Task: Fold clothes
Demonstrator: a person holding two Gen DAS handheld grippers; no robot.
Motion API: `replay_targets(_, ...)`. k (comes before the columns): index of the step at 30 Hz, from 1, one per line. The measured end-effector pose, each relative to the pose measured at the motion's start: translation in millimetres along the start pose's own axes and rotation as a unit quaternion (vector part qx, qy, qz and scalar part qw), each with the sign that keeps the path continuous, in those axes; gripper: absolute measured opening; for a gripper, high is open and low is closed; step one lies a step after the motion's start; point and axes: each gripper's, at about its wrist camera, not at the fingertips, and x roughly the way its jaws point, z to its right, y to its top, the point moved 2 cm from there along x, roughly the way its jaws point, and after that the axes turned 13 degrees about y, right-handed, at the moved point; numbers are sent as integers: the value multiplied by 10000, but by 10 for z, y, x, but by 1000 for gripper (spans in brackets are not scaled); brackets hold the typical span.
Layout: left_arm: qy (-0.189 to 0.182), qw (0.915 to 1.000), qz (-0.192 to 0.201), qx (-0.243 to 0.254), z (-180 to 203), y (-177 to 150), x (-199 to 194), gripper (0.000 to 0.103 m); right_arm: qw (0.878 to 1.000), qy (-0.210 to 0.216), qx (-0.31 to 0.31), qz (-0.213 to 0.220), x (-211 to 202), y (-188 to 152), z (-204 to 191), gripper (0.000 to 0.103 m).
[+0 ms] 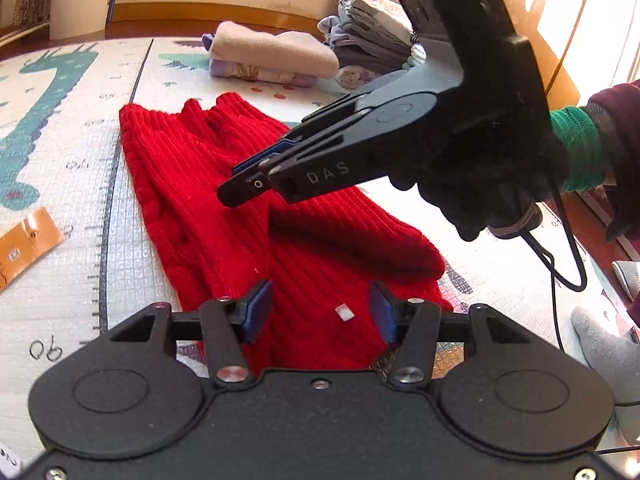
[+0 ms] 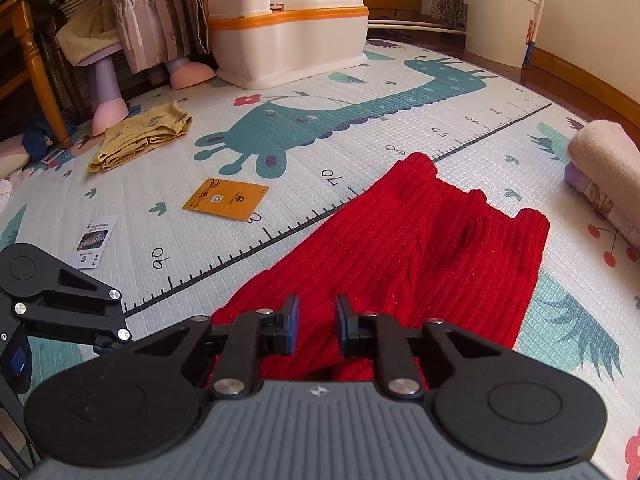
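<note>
A red ribbed knit garment (image 1: 240, 240) (image 2: 420, 248) lies flat on the patterned play mat (image 1: 72, 152) (image 2: 360, 92), with its sides folded in lengthwise. My left gripper (image 1: 322, 312) hovers over its near end, open, with nothing between the blue pads; a small white tag (image 1: 344, 314) shows on the cloth there. My right gripper (image 2: 317, 320) is over the garment's other end, open by a narrow gap and holding nothing. In the left wrist view the right gripper (image 1: 248, 178) points down at the garment's middle, held by a black-gloved hand (image 1: 480, 200).
Folded clothes sit at the mat's far side: a beige stack (image 1: 272, 56) (image 2: 608, 168) and a grey stack (image 1: 372, 32). A yellow garment (image 2: 140, 140), an orange card (image 2: 226, 198) and a white leaflet (image 2: 94, 240) lie on the mat. A white-and-orange plastic box (image 2: 288, 40) stands behind. A person's socked foot (image 1: 600, 348) rests at the right.
</note>
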Motion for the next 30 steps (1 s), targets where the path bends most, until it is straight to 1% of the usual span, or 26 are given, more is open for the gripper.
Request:
replay_targets(1,-69,9997,-94,-195,-48,-35,41,51,9999,-44,-19,-100,62,-39,-17,21)
replay_targets(2,-139,9989,-223,-381,-84,-64,72,50,9999,-75,-7,-98,88,-38,-29,21)
replay_targets(3,-185,9983,-261,-481,-95,-86,82,49,9999,-105,4,-95,115,-36,-41,21)
replay_targets(5,-188,9983,-284,-474,-83,-101,91,49,9999,-135,22,-74,104,-17,-64,21)
replay_targets(7,-152,9990,-293,-289,-21,-48,30,49,9999,-144,37,-42,53,12,-86,21)
replay_targets(8,-163,9994,-216,-209,7,-1,-30,49,9999,-153,35,-19,16,25,-96,21)
replay_targets(12,112,9992,342,-144,-18,152,-234,49,9993,-357,-47,129,-274,12,-99,22)
replay_targets(14,318,9991,270,-29,-46,147,-201,49,9987,-475,22,167,-422,-34,-76,24)
replay_targets(16,633,9976,223,183,-48,102,-188,49,9979,-611,120,152,-571,-121,-70,26)
replay_targets(17,657,9974,195,221,-51,86,-205,49,9975,-667,168,136,-644,-176,-76,26)
replay_targets(19,696,9973,20,217,-59,44,-209,49,9966,-773,253,100,-786,-289,-92,28)
replay_targets(21,744,9969,-148,222,-56,-5,-206,49,9963,-824,248,26,-894,-424,-140,29)
replay_targets(24,693,9973,-171,197,4,-27,-212,49,9964,-830,88,-168,-987,-623,-245,30)
replay_targets(26,689,9968,-313,266,34,-63,-129,49,9956,-835,-182,-388,-984,-757,-351,33)
replay_targets(28,677,9956,-527,368,50,-124,-5,54,9941,-803,-437,-589,-945,-884,-461,38)
replay_targets(29,682,9952,-557,432,60,-111,-11,54,9928,-785,-580,-701,-920,-949,-520,38)
replay_targets(30,611,9956,-543,465,66,-88,-51,54,9903,-795,-779,-831,-892,-1009,-585,38)
